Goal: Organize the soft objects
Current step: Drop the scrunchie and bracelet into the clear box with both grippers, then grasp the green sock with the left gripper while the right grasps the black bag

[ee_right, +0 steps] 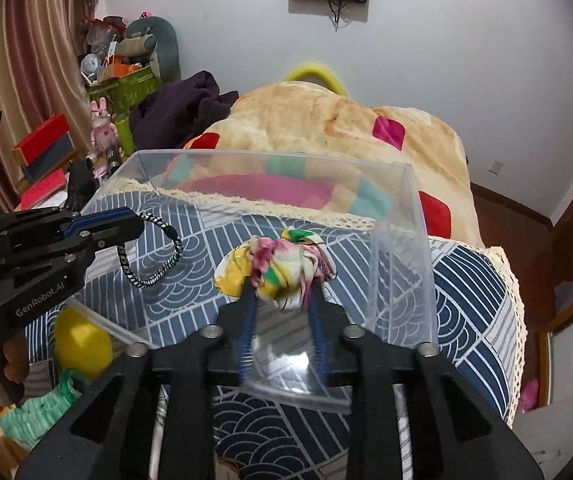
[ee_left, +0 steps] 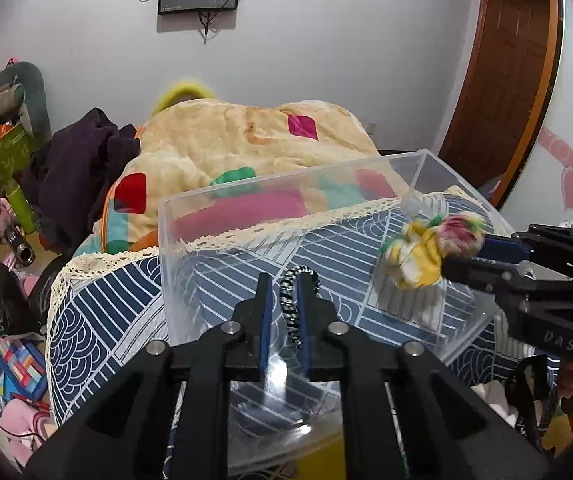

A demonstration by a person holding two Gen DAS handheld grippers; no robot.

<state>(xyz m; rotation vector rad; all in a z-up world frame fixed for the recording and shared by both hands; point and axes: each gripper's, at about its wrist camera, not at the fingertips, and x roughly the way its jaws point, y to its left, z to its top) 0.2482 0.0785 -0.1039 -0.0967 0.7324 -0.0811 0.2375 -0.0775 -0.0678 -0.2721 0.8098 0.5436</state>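
A clear plastic box [ee_left: 286,192] [ee_right: 414,216] stands on a blue-and-white patterned cloth. My left gripper [ee_left: 284,280] [ee_right: 136,232] is shut on a black-and-white braided hair tie [ee_left: 292,312] [ee_right: 154,252] and holds it over the box. My right gripper [ee_right: 280,284] [ee_left: 466,252] is shut on a floral yellow, pink and green scrunchie [ee_right: 274,264] [ee_left: 426,248], also held above the box opening, to the right of the left gripper.
A beige blanket [ee_left: 246,136] with coloured patches lies behind the box. A dark garment [ee_left: 82,160] is at the left. Clutter and toys [ee_left: 2,208] fill the left floor. A yellow soft item [ee_right: 82,340] and green cloth [ee_right: 38,408] lie near the box's front left.
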